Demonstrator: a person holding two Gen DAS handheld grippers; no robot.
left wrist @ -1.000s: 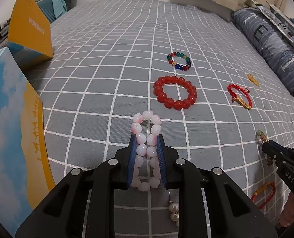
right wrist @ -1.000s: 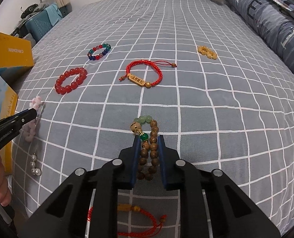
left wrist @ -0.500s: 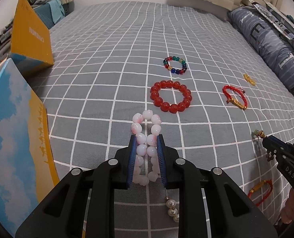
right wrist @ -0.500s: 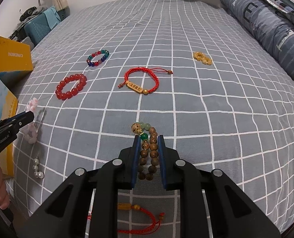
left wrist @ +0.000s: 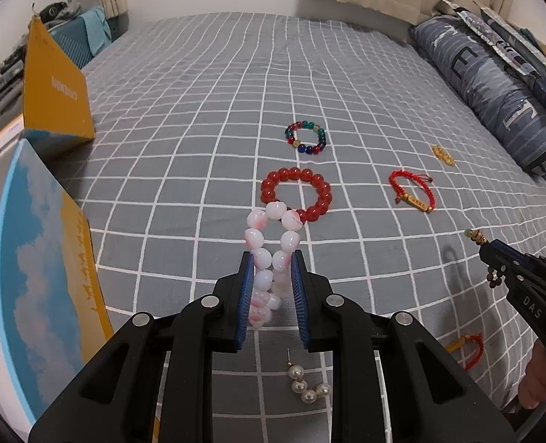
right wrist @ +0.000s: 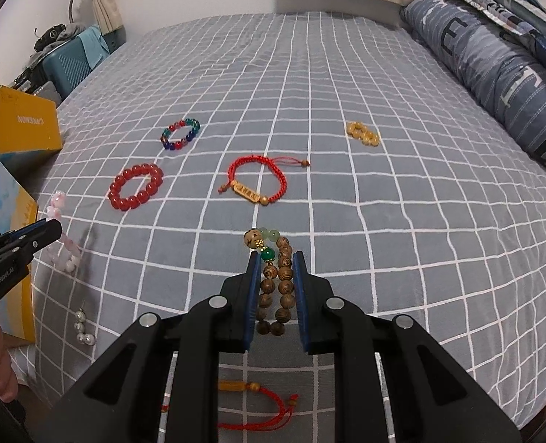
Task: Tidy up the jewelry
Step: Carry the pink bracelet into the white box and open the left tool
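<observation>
Item 1: bracelet of round pink-and-white mottled beads (left wrist: pixel 269 258), pinched as a flattened loop between the blue pads of the left claw (left wrist: pixel 272 288), which is closed nearly to its narrowest on it. The loop appears lifted off the grey white-checked bed cover (left wrist: pixel 199 129), its far end pointing to 12 o'clock.

Item 2: bracelet of brown wooden beads with green stone beads and one carved bead (right wrist: pixel 276 277), clamped likewise in the right claw (right wrist: pixel 276 291), also nearly closed, apparently clear of the bed.

Handling, judged: both are light, strung on soft cord, limp as loops; the smooth beads can roll or slip between pads. Take hold across both strands mid-loop, as done here.

Loose stock on the bed, seen from the right wrist:
- red glossy bead bracelet (right wrist: pixel 135 186), 10 o'clock
- multicoloured glass bead bracelet (right wrist: pixel 180 134), 11 o'clock
- red braided cord bracelet with gold bar (right wrist: pixel 256 181), 12 o'clock
- small yellow bead cluster (right wrist: pixel 363 133), 1 o'clock
- pearl drop earring (right wrist: pixel 82 328), 8 o'clock
- red cord with yellow tube (right wrist: pixel 258 402), 6 o'clock, under the claw
</observation>
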